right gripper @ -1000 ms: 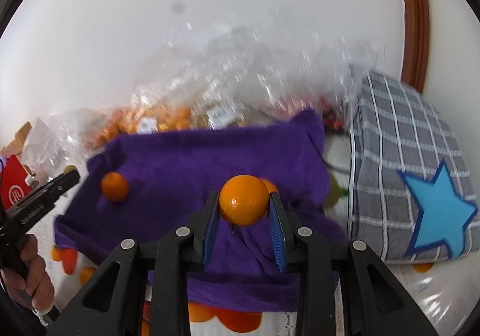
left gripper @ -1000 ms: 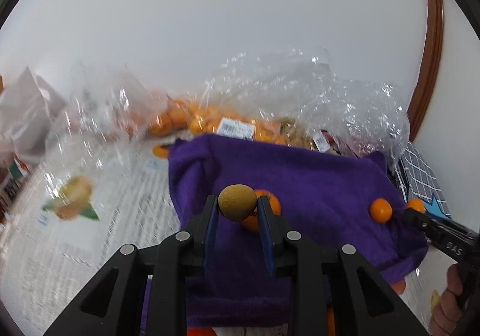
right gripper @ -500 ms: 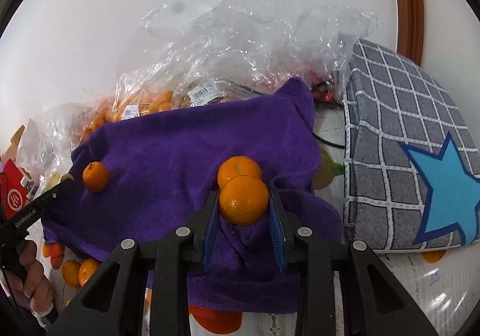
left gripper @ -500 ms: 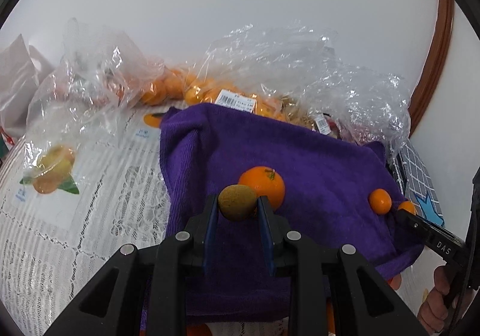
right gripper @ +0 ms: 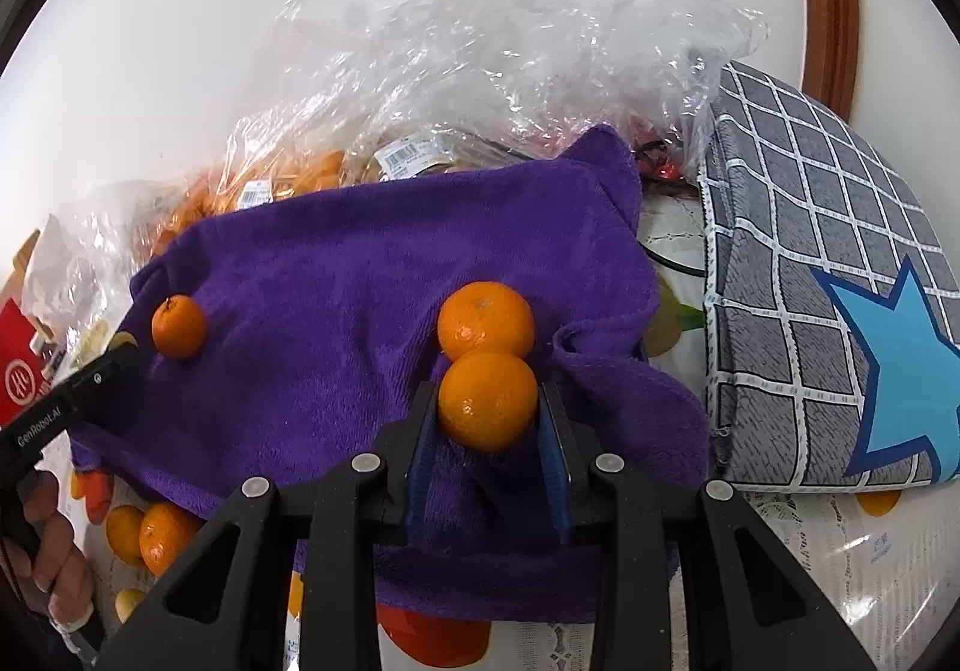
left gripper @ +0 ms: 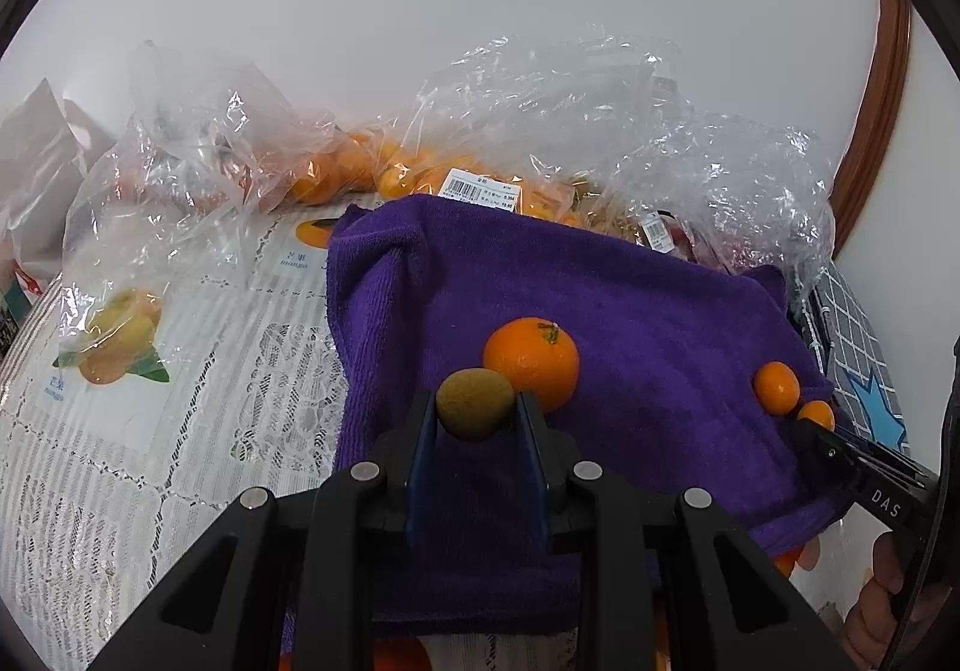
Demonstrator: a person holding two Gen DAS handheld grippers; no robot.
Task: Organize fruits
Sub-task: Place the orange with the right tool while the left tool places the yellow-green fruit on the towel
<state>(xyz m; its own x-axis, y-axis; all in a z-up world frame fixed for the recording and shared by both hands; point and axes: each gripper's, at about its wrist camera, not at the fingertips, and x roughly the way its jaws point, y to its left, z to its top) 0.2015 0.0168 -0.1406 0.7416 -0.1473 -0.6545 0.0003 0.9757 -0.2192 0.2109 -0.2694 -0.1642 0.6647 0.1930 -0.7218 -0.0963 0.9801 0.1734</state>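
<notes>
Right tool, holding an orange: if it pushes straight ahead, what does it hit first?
Most likely the second orange lying on the purple towel, just beyond the held orange in the right tool. They overlap in view; depth unclear.

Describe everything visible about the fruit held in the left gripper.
The small brownish-green, matte, fuzzy-looking oval fruit, kiwi-like, sits clamped between the left gripper's blue-padded fingers, one pad against each side. It is whole and unblemished, poised over the purple terry towel, just in front of a large orange mandarin lying there.
</notes>
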